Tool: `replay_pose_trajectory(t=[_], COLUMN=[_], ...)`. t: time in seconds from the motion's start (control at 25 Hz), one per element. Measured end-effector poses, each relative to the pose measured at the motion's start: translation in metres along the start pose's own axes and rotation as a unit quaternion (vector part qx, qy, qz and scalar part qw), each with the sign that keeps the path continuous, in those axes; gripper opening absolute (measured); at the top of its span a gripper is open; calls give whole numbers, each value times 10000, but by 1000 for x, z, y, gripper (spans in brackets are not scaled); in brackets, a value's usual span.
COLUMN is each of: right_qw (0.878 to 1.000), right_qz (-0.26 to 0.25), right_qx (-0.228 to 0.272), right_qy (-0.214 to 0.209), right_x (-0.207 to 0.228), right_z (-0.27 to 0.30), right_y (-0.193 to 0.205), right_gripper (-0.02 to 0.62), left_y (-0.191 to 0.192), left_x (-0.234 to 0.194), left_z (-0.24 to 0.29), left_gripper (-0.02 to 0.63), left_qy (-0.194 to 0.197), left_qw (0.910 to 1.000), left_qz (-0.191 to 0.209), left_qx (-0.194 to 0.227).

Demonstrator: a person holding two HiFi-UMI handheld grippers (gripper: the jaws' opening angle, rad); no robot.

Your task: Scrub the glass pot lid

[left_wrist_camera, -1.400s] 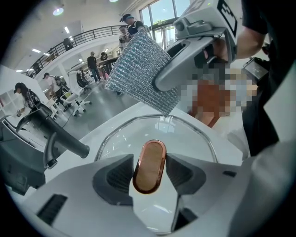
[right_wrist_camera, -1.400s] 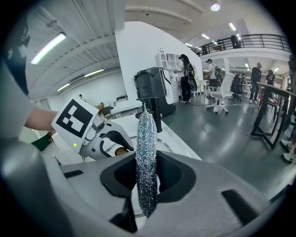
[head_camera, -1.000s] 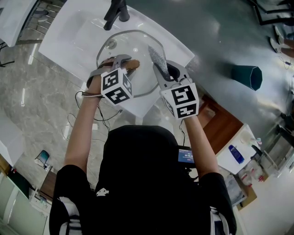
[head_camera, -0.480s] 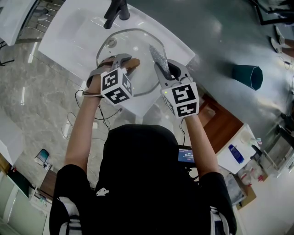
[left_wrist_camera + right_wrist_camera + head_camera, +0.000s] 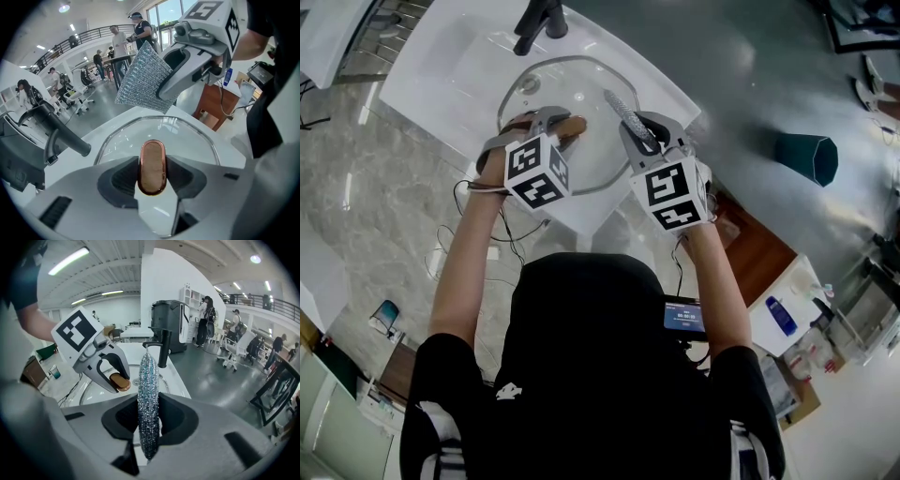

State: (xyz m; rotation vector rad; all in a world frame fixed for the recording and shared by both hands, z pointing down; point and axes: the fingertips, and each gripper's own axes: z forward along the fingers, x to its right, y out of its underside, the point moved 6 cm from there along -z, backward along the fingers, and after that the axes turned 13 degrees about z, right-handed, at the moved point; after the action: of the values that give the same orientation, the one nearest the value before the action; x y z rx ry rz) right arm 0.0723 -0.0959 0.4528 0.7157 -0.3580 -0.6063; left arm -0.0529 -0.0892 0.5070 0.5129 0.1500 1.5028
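The glass pot lid lies over the white sink basin, its rim also visible in the left gripper view. My left gripper is shut on the lid's copper-brown handle; its jaws have just been closing on that handle. My right gripper is shut on a silvery scrub pad, which stands edge-on between the jaws. The pad hangs above the lid's right part, just right of the handle. Whether the pad touches the glass I cannot tell.
A black faucet rises at the far side of the sink. A dark green bin stands on the floor to the right, a wooden cabinet nearer. Cables hang off the left of the counter. People stand in the hall behind.
The right gripper has rolled, so the scrub pad shows narrower, more edge-on, and has shifted slightly. The left gripper and the lid have stayed where they were.
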Motion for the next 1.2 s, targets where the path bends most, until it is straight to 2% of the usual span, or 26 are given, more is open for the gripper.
replay_pose_trajectory(t=[0.16,0.44,0.72,1.0,1.2], right_qw=[9967,9804,9561,9461,9441], right_qz=[-714,-1801,-2728,-3030,-3109], right_qx=[-371,-793,-1057,-1120,-1064], right_qy=[42,73,162,226,252], right_x=[3,4,3,7,8], right_z=[5,18,35,49,60], right_y=[1,1,1,-4,-10], right_gripper=[72,72,72,71,71], left_y=[0,0,1,2,1], left_x=[0,-1,-1,-1,-1], left_z=[0,0,1,1,1], left_gripper=[172,172,170,170,170], left_qy=[14,23,68,75,71], left_qw=[10000,10000,9999,9999,9999], left_qz=[-9,-50,-88,-117,-155], left_qx=[-9,-22,-23,-3,0])
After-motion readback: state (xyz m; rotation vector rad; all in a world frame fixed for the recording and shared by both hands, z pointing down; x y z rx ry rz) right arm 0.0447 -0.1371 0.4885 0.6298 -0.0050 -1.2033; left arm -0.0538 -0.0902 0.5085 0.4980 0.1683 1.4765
